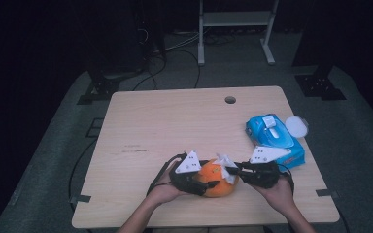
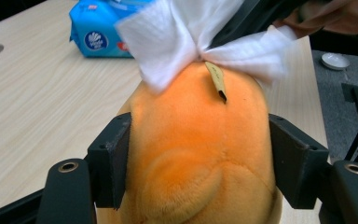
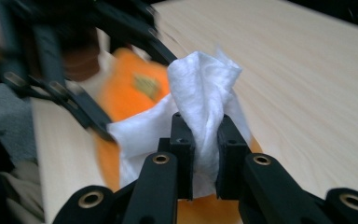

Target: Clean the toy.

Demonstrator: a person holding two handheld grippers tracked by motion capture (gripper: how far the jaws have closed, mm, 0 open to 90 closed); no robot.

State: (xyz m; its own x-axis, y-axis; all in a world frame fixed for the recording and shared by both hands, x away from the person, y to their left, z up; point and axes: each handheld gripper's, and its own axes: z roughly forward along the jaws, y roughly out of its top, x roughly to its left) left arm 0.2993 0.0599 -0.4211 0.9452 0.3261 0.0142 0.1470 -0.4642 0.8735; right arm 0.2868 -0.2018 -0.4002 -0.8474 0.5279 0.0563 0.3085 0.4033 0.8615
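An orange plush toy (image 1: 217,183) lies near the front edge of the wooden table (image 1: 175,121). My left gripper (image 1: 205,183) comes at it from the left. In the left gripper view its two pads (image 2: 114,158) press against the toy's (image 2: 196,121) sides. A white wipe (image 1: 226,164) rests crumpled on top of the toy. My right gripper (image 1: 233,170) reaches in from the right and is shut on that wipe (image 3: 205,88), pinched between its jaws (image 3: 206,149). The toy (image 3: 135,88) lies below and behind the wipe (image 2: 177,32). A small tan tag (image 2: 216,79) sticks out of the toy's top.
A blue pack of wipes (image 1: 274,138) lies at the table's right side, just behind my right hand. A white round lid (image 1: 297,126) lies beyond the table's right edge. A cable hole (image 1: 230,100) marks the far side. Dark stands and cables surround the table.
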